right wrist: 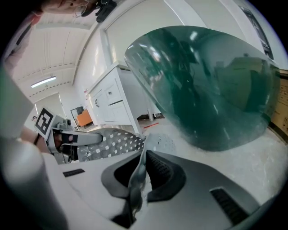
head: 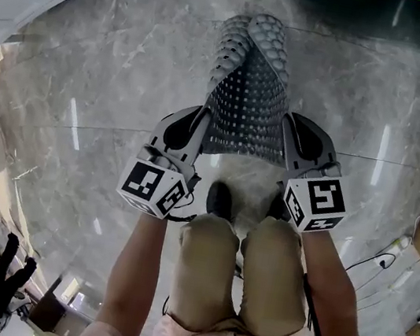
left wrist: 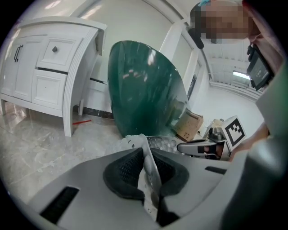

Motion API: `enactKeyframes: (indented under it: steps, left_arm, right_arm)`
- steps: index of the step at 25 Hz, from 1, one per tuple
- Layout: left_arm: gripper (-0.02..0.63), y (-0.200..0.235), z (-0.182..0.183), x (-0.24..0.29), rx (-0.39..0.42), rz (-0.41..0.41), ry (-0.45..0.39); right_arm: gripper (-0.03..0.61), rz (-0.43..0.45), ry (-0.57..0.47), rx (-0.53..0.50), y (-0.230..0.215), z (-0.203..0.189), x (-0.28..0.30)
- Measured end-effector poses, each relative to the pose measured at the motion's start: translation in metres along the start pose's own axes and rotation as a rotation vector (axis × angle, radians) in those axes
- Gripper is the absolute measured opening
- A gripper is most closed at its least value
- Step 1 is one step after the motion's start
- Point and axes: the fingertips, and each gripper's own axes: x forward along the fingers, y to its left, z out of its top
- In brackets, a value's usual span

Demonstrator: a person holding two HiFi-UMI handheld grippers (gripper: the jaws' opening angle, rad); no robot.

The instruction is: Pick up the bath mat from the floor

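A grey pebbled bath mat [head: 247, 90] hangs between my two grippers, its near edge lifted and its far end curled on the marble floor [head: 115, 68]. My left gripper [head: 202, 118] is shut on the mat's near left corner; the thin mat edge [left wrist: 148, 173] runs pinched between its dark pads. My right gripper [head: 287, 128] is shut on the near right corner, and the mat edge [right wrist: 137, 175] is clamped in its jaws. The dotted underside of the mat [right wrist: 114, 143] stretches toward the other gripper [right wrist: 72, 139].
A white cabinet [left wrist: 49, 72] stands at the left. A dark green tub-like shape [left wrist: 144, 90] rises ahead. A cardboard box [left wrist: 189, 126] and cables [head: 386, 257] lie at the right. The person's knees [head: 240, 272] and shoes [head: 219, 199] are just below the grippers.
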Motion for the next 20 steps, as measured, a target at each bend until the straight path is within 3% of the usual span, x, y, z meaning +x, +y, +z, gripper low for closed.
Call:
enactKeyframes:
  steps: [7, 12, 20]
  left_arm:
    - [0.037, -0.028, 0.031, -0.028, -0.005, -0.020, 0.021]
    - [0.037, -0.073, 0.059, -0.059, 0.001, -0.038, 0.015]
    - [0.037, -0.085, 0.136, -0.092, -0.010, -0.053, 0.015]
  right_arm:
    - [0.029, 0.058, 0.033, -0.023, 0.035, 0.031, -0.027]
    - [0.029, 0.078, 0.011, -0.025, 0.057, 0.064, -0.072]
    - [0.029, 0.105, 0.019, -0.032, 0.090, 0.143, -0.093]
